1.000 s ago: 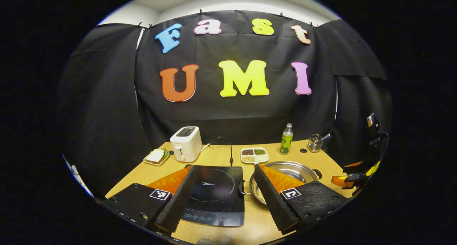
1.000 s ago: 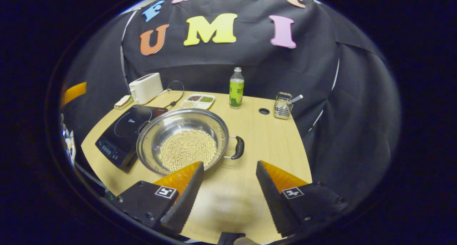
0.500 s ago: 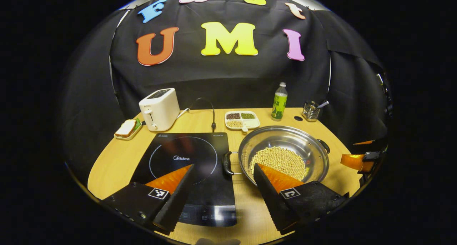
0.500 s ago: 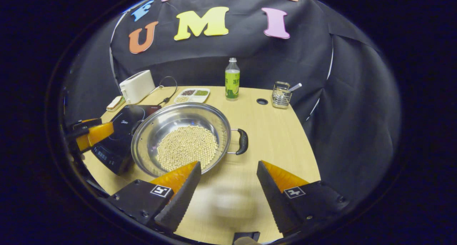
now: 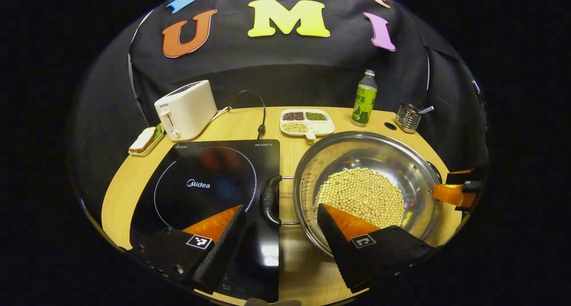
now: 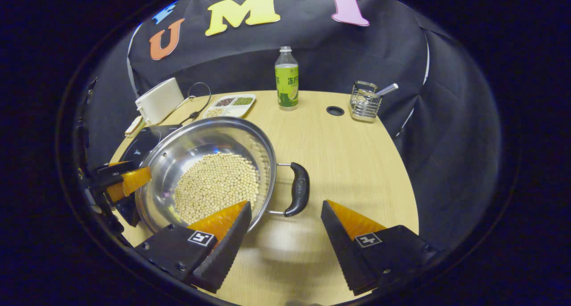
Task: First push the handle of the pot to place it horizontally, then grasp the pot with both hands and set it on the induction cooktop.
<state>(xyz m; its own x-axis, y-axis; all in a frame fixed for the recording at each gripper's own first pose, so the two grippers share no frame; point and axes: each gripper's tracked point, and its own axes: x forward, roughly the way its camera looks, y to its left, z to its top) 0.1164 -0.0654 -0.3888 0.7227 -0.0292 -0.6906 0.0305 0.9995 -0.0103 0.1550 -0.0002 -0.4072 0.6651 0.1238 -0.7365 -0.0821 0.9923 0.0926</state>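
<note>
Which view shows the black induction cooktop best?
The left gripper view: the black induction cooktop lies nearly whole there, its ring visible, beside the steel pot of beans. In the right gripper view the pot hides most of it, leaving a dark corner.

The right tool (image 6: 283,234) (jaws spread wide) hovers near the pot's black handle (image 6: 298,195).

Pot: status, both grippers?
Left gripper open at pot's left handle. Right gripper open at right handle. Pot beside cooktop. Nothing between.
</note>
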